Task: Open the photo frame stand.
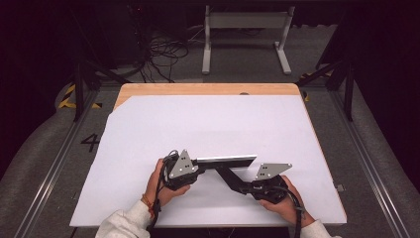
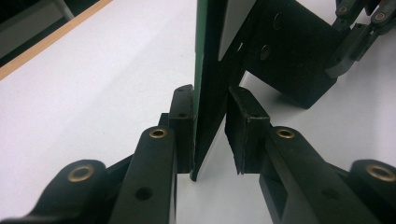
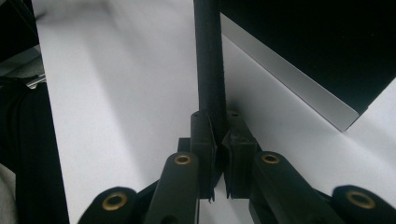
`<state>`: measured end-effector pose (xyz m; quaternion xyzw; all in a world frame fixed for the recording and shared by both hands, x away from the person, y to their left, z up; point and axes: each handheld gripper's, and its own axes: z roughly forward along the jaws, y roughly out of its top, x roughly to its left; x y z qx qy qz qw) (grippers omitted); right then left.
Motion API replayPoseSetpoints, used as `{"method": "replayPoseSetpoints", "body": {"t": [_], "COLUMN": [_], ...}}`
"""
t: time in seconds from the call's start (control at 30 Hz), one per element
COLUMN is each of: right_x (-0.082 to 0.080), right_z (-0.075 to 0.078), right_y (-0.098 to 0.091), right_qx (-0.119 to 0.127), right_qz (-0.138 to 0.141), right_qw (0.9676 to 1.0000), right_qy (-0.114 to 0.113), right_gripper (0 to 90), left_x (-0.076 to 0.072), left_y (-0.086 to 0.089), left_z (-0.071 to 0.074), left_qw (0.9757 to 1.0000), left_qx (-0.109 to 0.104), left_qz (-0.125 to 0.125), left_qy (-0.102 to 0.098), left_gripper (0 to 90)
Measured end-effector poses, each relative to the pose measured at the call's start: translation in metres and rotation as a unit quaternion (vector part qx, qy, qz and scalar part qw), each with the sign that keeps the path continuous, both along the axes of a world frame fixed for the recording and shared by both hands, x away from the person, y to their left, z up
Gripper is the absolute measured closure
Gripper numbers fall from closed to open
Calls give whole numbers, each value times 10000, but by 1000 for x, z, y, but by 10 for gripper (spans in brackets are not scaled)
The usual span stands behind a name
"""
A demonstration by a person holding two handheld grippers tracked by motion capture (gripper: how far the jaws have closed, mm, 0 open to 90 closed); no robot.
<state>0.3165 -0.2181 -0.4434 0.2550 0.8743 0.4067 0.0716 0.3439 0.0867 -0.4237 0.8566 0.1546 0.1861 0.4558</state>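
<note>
A thin flat panel [image 1: 228,160] with a silver edge hangs level just above the white sheet, with a black bar [image 1: 225,172] running down from under it. My left gripper [image 1: 198,161] sits at the panel's left end. In the left gripper view the panel [image 2: 212,70] stands edge-on between the jaws of that gripper [image 2: 210,100]. One pad lies against it, and a gap shows along the other. My right gripper [image 1: 236,182] reaches in from the lower right. In its own view my right gripper [image 3: 215,122] is shut on the black bar [image 3: 209,56], with the panel [image 3: 289,79] beyond.
A white sheet [image 1: 208,124] covers most of the wooden table [image 1: 208,89]. Beyond the far edge stand a grey metal frame [image 1: 245,34] and loose cables [image 1: 163,49] on the floor. The person's hands and light sleeves come in at the near edge.
</note>
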Motion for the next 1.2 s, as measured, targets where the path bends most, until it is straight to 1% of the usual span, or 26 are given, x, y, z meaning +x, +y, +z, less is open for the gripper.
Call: {"method": "replayPoseSetpoints", "body": {"t": [0.13,0.37,0.47,0.53,0.67,0.87,0.9,0.97,1.03,1.13,1.2], "right_x": [0,2,2,2,2,3,3,4,4,5,5], "right_z": [0,0,0,0,0,0,0,0,0,0,0], "right_y": [0,-1,-1,-1,-1,-1,-1,-2,-2,-2,-2], "right_qx": [0,5,14,15,22,32,36,48,43,29,27], "right_qz": [-9,-60,-65,-83,-111,-135,-149,-185,-189,-208,-227], "right_qw": [10000,10000,10000,10000,9999,9999,9999,9998,9998,9998,9997], "right_qy": [-3,23,34,37,40,71,71,82,83,70,69], "right_gripper": [844,834,832,831,826,824,822,820,818,815,813], "left_x": [0,0,0,-1,-1,-2,-1,0,2,4,4], "left_y": [0,0,1,1,0,0,0,0,0,0,0], "left_z": [0,2,3,3,3,3,2,-2,-7,-11,-12], "left_qw": [10000,10000,9999,9999,9999,9999,9999,9996,9991,9988,9987], "left_qx": [12,43,83,97,79,83,98,233,349,419,448], "left_qz": [-4,-21,-31,-22,18,62,81,128,150,123,94], "left_qy": [4,76,53,50,105,77,96,111,166,234,237], "left_gripper": [735,746,749,751,751,747,747,730,732,743,755]}}
